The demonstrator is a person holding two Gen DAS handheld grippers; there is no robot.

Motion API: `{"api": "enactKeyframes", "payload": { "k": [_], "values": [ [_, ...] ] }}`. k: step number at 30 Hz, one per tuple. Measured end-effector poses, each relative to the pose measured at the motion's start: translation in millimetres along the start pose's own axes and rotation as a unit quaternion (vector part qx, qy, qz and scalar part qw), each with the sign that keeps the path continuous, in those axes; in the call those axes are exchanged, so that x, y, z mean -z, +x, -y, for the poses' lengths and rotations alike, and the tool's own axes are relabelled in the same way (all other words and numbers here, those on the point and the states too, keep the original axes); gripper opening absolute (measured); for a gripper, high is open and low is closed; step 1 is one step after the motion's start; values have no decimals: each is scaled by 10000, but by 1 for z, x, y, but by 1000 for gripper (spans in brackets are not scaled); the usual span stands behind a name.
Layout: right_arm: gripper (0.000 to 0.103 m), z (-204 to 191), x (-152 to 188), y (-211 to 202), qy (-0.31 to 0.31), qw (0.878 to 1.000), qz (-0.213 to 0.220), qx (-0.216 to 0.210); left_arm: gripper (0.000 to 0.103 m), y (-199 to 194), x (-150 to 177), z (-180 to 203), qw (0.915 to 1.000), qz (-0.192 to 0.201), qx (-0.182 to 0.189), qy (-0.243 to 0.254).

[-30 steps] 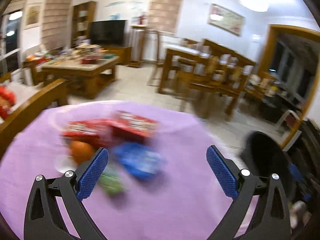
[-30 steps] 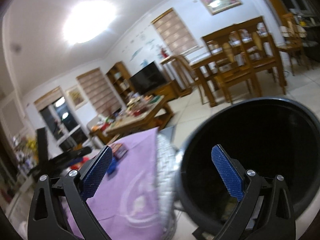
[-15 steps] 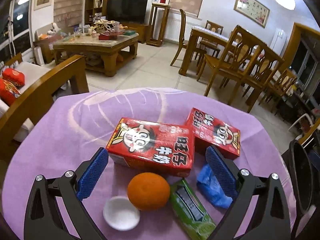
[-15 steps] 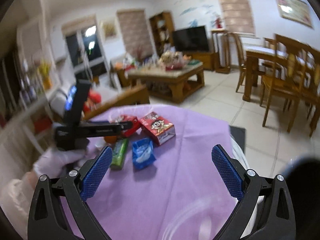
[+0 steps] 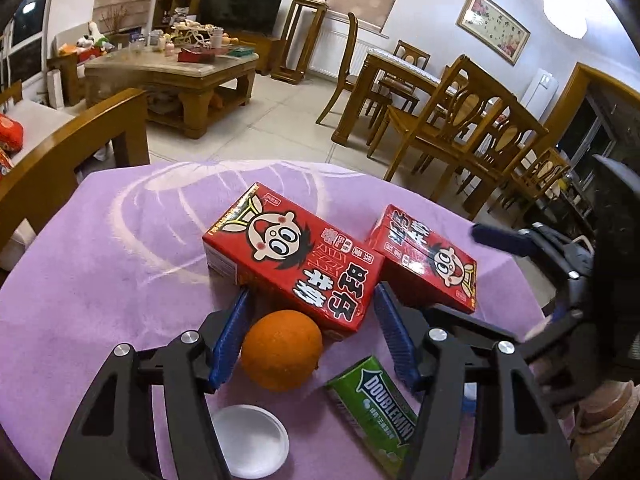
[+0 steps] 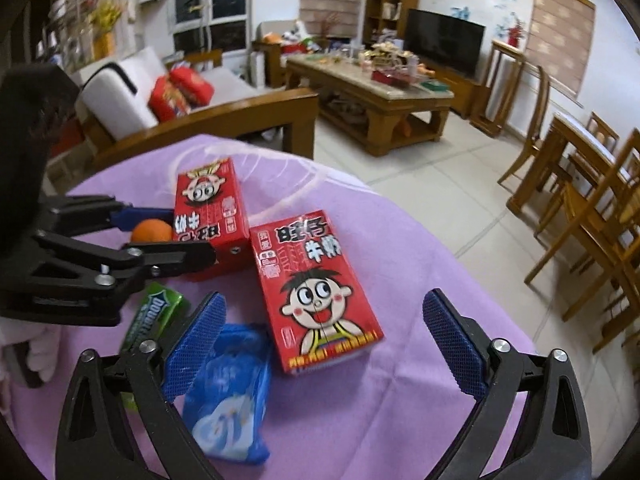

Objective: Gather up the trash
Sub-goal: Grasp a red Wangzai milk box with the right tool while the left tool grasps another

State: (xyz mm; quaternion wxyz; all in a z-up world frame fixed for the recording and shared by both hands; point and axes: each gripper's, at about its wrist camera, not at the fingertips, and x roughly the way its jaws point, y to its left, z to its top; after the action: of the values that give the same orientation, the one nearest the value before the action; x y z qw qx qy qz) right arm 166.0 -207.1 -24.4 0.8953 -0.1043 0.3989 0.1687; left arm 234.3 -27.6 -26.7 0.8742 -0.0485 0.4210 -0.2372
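On the purple-clothed tabletop [image 5: 100, 264] sits a small cluster of items. Two red milk cartons with a cartoon face: one [image 5: 296, 258] between the blue pads of the left gripper [image 5: 312, 332], the other [image 6: 316, 288] just beside it, lying ahead of the right gripper [image 6: 324, 344]. An orange [image 5: 280, 350] lies in front of the first carton, close against the left gripper's left pad. A green Doublemint gum pack [image 5: 380, 408] lies flat near the orange, and a white round lid [image 5: 250, 440] is nearest the left camera. A crumpled blue wrapper [image 6: 228, 392] lies beside the right gripper's left pad, next to the second carton and the gum.

Left jaws are about half open and closing, with the orange and the carton's near end between them; the pads do not clearly press on either. Right jaws are wide and closing, the second carton's near end between them, not gripped.

Room: tiled floor, wooden coffee table [image 5: 172, 76] cluttered with things, TV [image 5: 240, 6], wooden dining chairs [image 5: 460, 120], sofa with red cushions [image 6: 180, 92].

Left wrist view shows the lid and the gum label clearly, plus the right gripper at the right edge. Right wrist view shows the blue wrapper in full and the left gripper side-on, with a gloved hand [image 6: 36, 344] behind it; the lid is out of its sight.
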Motion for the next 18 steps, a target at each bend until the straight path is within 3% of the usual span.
{"api": "enactKeyframes", "payload": {
  "k": [2, 5, 8, 10, 12, 14, 18],
  "values": [
    [59, 0, -6, 15, 61, 9997, -198, -131, 63, 0, -2, -3, 9998, -4, 126, -140],
    [51, 1, -3, 21, 240, 9991, -260, -255, 63, -5, -4, -7, 9997, 100, 143, -199],
    [51, 8, 3, 8, 749, 9968, -45, -281, 63, -6, -4, -14, 9989, 121, 235, -380],
    [51, 17, 13, -11, 1374, 9891, 198, -493, 65, -7, -6, -19, 9981, 144, 305, -512],
    [51, 22, 28, -30, 1825, 9802, 458, -610, 77, -10, -10, -23, 9973, 202, 329, -619],
    [51, 25, 43, -49, 2183, 9707, 734, -687, 84, -7, -17, -22, 9980, 181, 71, -594],
    [51, 25, 69, -78, 2568, 9565, 1270, -556, 85, 15, -32, -21, 9972, -194, -147, -703]
  ]
}}
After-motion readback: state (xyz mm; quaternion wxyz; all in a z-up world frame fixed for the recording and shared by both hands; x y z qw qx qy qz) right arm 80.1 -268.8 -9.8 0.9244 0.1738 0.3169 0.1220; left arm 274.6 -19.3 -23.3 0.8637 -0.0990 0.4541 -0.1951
